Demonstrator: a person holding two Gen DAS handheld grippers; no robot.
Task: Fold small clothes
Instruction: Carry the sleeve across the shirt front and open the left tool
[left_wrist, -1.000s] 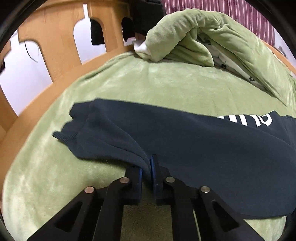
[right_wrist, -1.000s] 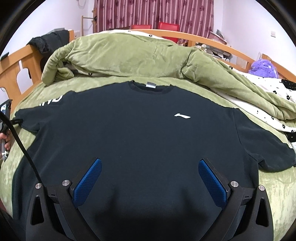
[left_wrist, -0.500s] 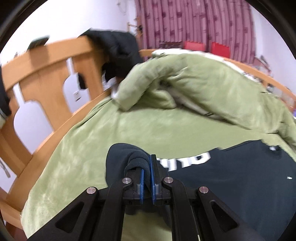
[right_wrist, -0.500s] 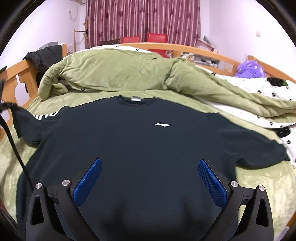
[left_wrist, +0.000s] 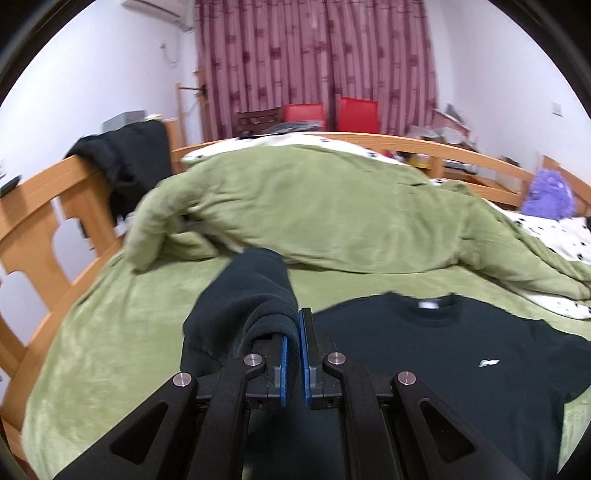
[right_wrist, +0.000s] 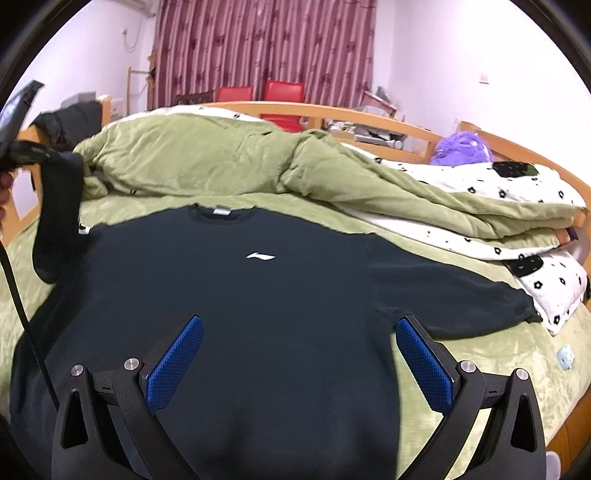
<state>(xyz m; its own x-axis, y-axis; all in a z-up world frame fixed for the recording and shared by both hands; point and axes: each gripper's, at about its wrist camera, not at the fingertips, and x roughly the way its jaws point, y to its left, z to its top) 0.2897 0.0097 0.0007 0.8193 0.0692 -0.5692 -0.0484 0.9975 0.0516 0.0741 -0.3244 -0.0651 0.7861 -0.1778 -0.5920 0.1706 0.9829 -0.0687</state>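
Shirt (right_wrist: 280, 295) flat on bed (left_wrist: 122, 317). Left tool (left_wrist: 291, 332) clamps lifted sleeve (left_wrist: 251, 295); right tool (right_wrist: 295, 354) gapes empty. Risk: thin pinch slips, sleeve drops askew, dragging the body crooked.

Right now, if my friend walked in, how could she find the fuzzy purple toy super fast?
Start at the big bed with the wooden rail curving round it and the rumpled green blanket on top. Follow the rail to the far right end, past the white quilt with black flowers. The purple plush toy sits there against the rail, the only purple, shaggy thing on the bed.
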